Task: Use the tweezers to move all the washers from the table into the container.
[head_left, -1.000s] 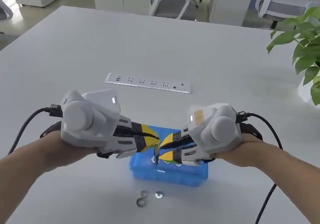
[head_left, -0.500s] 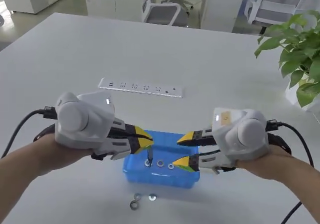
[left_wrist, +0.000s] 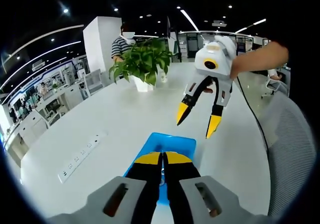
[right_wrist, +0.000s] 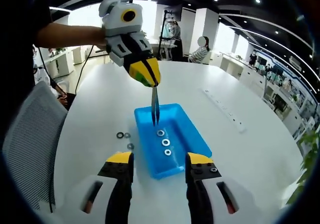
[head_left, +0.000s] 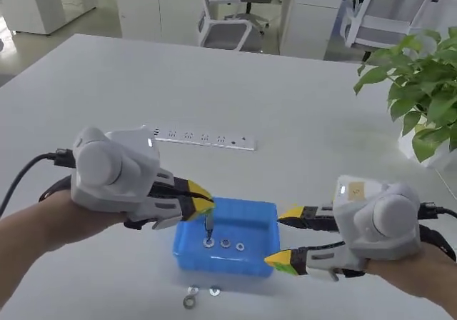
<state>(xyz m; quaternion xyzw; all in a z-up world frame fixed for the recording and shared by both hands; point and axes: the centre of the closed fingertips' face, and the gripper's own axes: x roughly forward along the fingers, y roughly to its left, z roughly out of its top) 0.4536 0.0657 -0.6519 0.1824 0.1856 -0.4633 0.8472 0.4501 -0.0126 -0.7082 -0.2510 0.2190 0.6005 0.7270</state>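
A blue container (head_left: 230,264) sits on the white table, with three washers (head_left: 225,243) inside it. Three more washers (head_left: 193,291) lie on the table just in front of it. My left gripper (head_left: 203,200) is shut on slim tweezers (head_left: 209,227), which point down into the container's left part, their tip at a washer. The right gripper view shows the same: tweezers (right_wrist: 155,104) over the container (right_wrist: 192,136), washers (right_wrist: 165,142) inside, loose washers (right_wrist: 127,135) beside it. My right gripper (head_left: 278,238) stands open at the container's right end, holding nothing.
A white power strip (head_left: 200,137) lies behind the container. A potted plant (head_left: 421,98) stands at the table's right edge. Office chairs (head_left: 228,20) are beyond the far edge. A cable (head_left: 28,173) trails from the left gripper.
My right gripper has drawn away to the right from the left gripper and stands open. The left gripper keeps the tweezers over the container, now lowered toward a washer.
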